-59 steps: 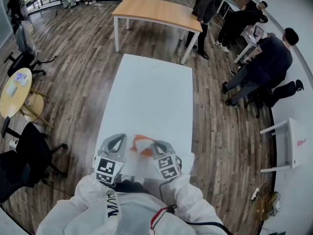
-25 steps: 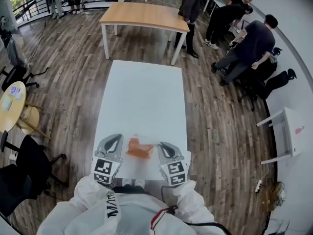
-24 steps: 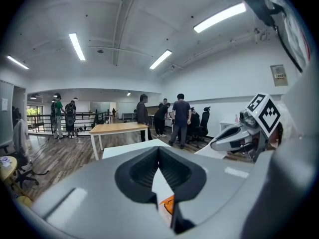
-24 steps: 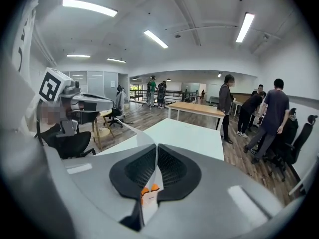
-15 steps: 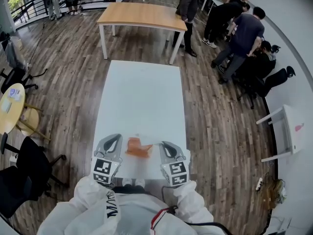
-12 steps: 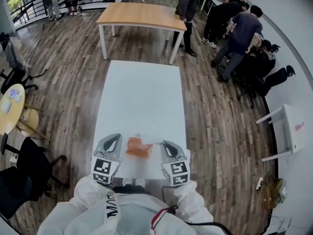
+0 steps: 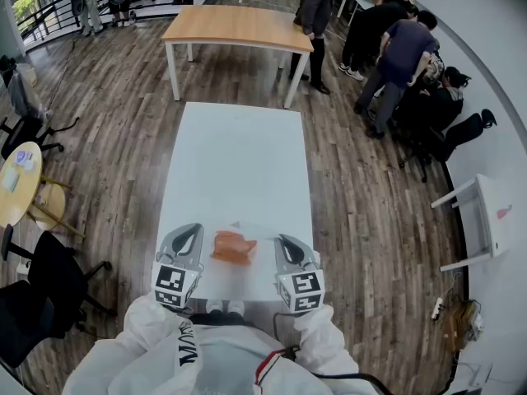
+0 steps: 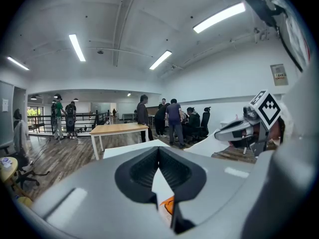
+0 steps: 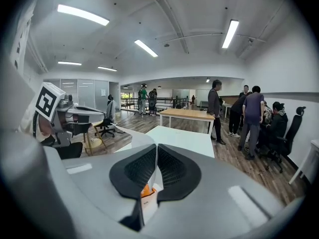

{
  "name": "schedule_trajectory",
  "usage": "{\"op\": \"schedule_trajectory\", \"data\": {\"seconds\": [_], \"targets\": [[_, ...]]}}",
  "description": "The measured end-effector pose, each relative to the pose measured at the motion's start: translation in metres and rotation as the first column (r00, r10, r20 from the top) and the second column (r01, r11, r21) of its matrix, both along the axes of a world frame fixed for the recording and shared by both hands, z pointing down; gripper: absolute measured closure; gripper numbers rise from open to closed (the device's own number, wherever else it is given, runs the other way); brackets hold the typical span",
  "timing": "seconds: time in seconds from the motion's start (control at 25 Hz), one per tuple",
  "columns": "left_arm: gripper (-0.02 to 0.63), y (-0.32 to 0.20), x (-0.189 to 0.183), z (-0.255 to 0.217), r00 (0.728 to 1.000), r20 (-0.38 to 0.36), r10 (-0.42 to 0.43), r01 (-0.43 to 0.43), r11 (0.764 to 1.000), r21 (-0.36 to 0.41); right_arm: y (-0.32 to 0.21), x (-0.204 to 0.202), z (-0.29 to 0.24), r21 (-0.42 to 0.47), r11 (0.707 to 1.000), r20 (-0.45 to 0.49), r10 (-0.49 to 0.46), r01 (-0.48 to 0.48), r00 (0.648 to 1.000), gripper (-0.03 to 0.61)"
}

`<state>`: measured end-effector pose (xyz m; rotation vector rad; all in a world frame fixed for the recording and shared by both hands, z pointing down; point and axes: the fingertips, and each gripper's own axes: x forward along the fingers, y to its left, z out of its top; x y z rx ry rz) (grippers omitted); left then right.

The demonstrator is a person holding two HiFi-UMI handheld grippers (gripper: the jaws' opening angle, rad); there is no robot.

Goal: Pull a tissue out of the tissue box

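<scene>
An orange tissue pack [image 7: 233, 247] lies near the front edge of the white table [image 7: 235, 163]. It sits between my two grippers. My right gripper [image 7: 286, 243] is to its right, with its jaws shut on a white tissue [image 7: 255, 231] that stretches from the pack to its tips. In the right gripper view, the tissue [image 9: 148, 204] runs down between the closed jaws of the right gripper [image 9: 156, 147] toward the orange pack [image 9: 146, 190]. My left gripper [image 7: 191, 235] stays to the left of the pack, apart from it. Its jaws meet at the tips [image 8: 159, 151].
A wooden table [image 7: 239, 25] stands beyond the white one. Several people [image 7: 395, 56] are gathered at the far right. A round yellow table [image 7: 18, 178] and black office chairs [image 7: 41, 270] stand on the left, and a white desk [image 7: 490, 233] stands on the right.
My right gripper has drifted right and slightly up, away from the pack, drawing the tissue out with it. The left gripper and the pack have stayed put.
</scene>
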<state>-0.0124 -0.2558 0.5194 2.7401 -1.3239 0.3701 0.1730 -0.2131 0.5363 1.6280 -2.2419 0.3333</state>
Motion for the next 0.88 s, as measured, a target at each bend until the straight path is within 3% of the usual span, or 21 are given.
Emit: {"op": "schedule_trajectory", "data": {"seconds": [0.88], "targets": [[0.614,0.013,0.008,-0.003,0.997,0.008,-0.075,0.075,0.997,0.022,0.003,0.018,-0.002,0.026,0.999,0.030,-0.043,0.042,0.999,0.575]]}}
